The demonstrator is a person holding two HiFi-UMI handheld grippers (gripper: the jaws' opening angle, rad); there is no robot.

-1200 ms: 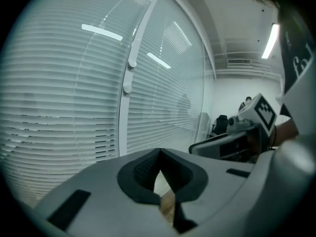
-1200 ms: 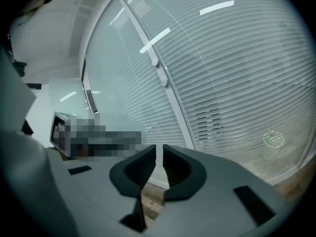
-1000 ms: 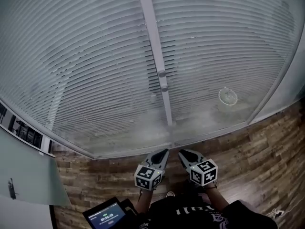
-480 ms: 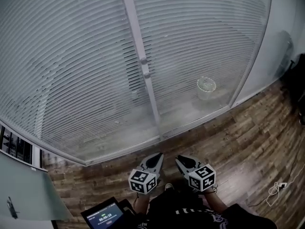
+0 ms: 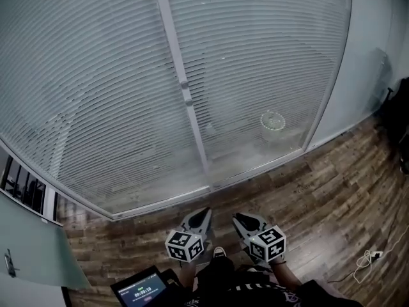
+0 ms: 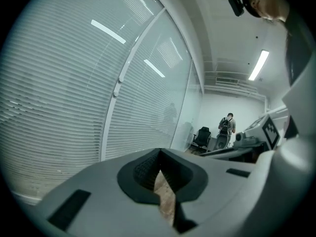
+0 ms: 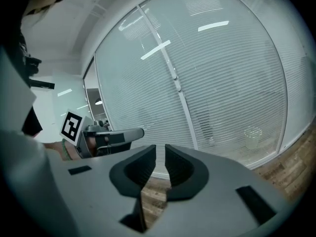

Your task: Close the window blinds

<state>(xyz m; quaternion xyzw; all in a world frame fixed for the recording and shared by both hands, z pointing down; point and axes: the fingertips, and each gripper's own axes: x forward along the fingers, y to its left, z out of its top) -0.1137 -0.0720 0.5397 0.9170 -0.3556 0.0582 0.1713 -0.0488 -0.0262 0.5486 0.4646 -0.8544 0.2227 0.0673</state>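
Tablet [image 5: 142, 291] cut off by the lower edge. Window blinds [image 5: 96, 75] span the glass wall ahead. Left gripper [image 5: 203, 211] has its jaws together, empty. Right gripper [image 5: 238, 217] is a slit apart, empty. A blurred pale pot [image 5: 273, 120], perhaps, sits behind the slats.

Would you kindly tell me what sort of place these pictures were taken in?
Most likely an office: wide slatted blinds meeting a wood-look plank floor, and, in the left gripper view, a dark office chair beneath a ceiling strip light.

matt slatted blinds [image 5: 96, 75], worn wood-plank floor [image 5: 332, 190].
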